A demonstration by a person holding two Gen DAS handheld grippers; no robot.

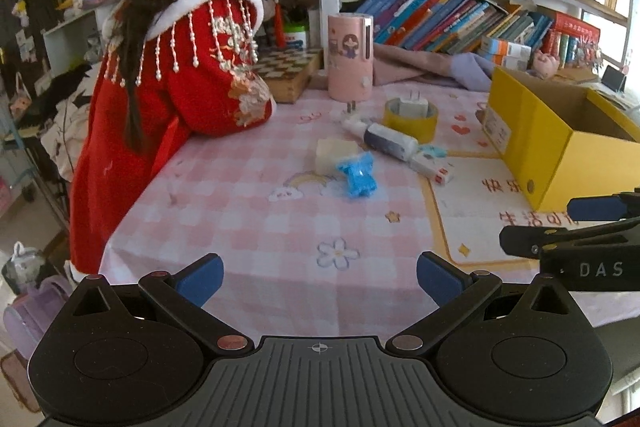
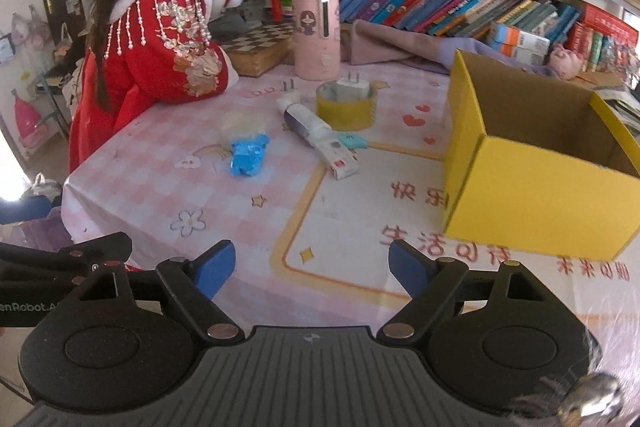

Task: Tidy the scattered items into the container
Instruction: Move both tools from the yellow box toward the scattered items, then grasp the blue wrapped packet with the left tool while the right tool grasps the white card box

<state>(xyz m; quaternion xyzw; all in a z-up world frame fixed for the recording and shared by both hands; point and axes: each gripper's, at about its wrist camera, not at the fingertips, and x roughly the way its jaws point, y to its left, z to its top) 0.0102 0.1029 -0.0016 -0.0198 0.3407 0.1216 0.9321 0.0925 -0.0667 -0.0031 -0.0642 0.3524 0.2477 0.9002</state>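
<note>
Both the left gripper (image 1: 320, 283) and the right gripper (image 2: 312, 269) hover with jaws apart and nothing between them. The scattered items lie mid-table on the pink checked tablecloth (image 1: 248, 227): a small blue plastic toy (image 1: 357, 175) at about eleven o'clock from the open yellow cardboard box (image 2: 540, 183), and beyond it a white-and-dark squeeze tube (image 2: 308, 123) and a yellow tape roll (image 2: 347, 107) with a white plug charger (image 2: 354, 87) sitting in its core. The toy looks light and rigid, best pinched across its narrow middle; the tube seems soft and slippery. The box's floor is hidden, and the pale block behind the toy is too blurred to identify.
</note>
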